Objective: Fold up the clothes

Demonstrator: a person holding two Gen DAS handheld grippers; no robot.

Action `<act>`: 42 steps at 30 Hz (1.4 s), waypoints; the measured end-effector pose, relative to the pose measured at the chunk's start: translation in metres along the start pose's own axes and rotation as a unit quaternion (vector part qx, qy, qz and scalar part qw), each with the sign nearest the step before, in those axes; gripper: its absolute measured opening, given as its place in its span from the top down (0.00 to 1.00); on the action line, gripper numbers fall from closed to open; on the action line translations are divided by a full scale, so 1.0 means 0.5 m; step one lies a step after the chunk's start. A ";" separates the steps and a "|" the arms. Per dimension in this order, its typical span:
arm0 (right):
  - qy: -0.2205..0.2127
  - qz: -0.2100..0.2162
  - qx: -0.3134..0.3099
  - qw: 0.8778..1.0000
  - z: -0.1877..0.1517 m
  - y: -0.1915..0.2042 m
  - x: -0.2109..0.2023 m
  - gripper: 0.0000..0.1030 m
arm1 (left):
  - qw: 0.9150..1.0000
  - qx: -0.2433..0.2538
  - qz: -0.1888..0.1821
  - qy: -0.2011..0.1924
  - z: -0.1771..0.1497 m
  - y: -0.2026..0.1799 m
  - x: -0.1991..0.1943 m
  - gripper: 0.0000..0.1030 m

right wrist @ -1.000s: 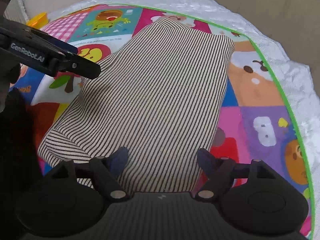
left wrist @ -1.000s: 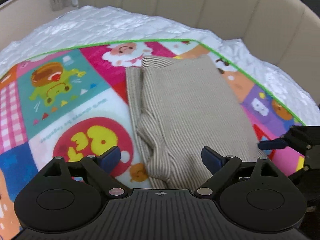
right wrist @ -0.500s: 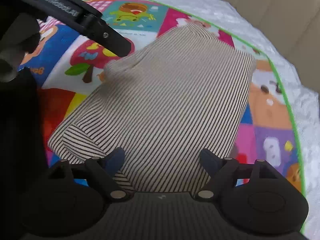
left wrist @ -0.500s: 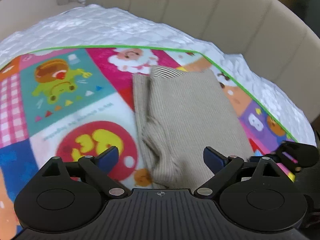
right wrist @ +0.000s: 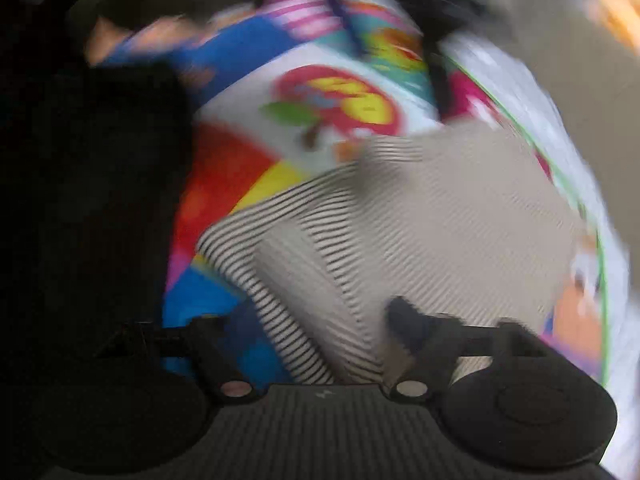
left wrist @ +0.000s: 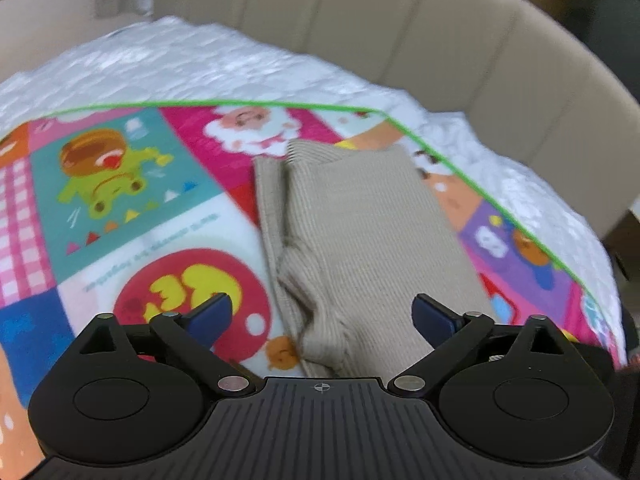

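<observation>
So up close, the left gripper (left wrist: pixel 322 312) had its jaws spread wide and still opening, with nothing pinched between the blue pads (left wrist: pixel 434 315), it just hovered over the near end of the striped garment (left wrist: pixel 368 248). The right gripper (right wrist: pixel 316 328) was a smeary mess in its own view, but you could make out the jaws closing in, with striped cloth lying under the gap between them; the pads didn't look to be pressing on anything, though the blur made that hard to be sure of. The garment itself was folded into a longish rectangle, lying flat on the cartoon play mat (left wrist: pixel 132 200), toward the mat's right side from the left wrist view, with a rumpled, bunched edge along its left and a narrower layer poking out beside that. Its far end sat just short of the mat's green border (left wrist: pixel 240 103). Past the mat there was a white quilted bedspread (left wrist: pixel 208 64), and behind that a beige padded headboard (left wrist: pixel 360 20) curving round the back.
</observation>
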State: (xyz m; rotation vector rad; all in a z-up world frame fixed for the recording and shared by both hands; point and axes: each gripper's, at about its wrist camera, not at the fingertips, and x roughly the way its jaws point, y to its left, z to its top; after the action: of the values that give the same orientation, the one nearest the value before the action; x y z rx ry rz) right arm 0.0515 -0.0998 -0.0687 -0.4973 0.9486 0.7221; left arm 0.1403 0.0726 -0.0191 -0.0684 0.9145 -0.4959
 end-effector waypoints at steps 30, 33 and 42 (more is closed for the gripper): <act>-0.009 -0.065 -0.151 0.986 -0.049 0.022 0.014 0.16 | 0.980 0.167 0.041 0.096 -0.071 -0.084 0.078 0.00; -0.015 -0.097 -0.157 0.983 -0.041 0.013 0.011 0.59 | 0.986 0.133 0.029 0.095 -0.066 -0.070 0.078 0.00; -0.028 -0.108 -0.132 0.985 0.012 -0.024 -0.079 0.76 | 0.996 -0.065 -0.060 -0.017 -0.001 0.058 -0.033 0.00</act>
State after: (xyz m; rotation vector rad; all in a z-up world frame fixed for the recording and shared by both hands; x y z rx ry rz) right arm 0.0484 -0.1171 -0.0306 -0.7956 0.7357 0.6637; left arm 0.1425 0.1056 -0.0150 -0.2514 0.9131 -0.5453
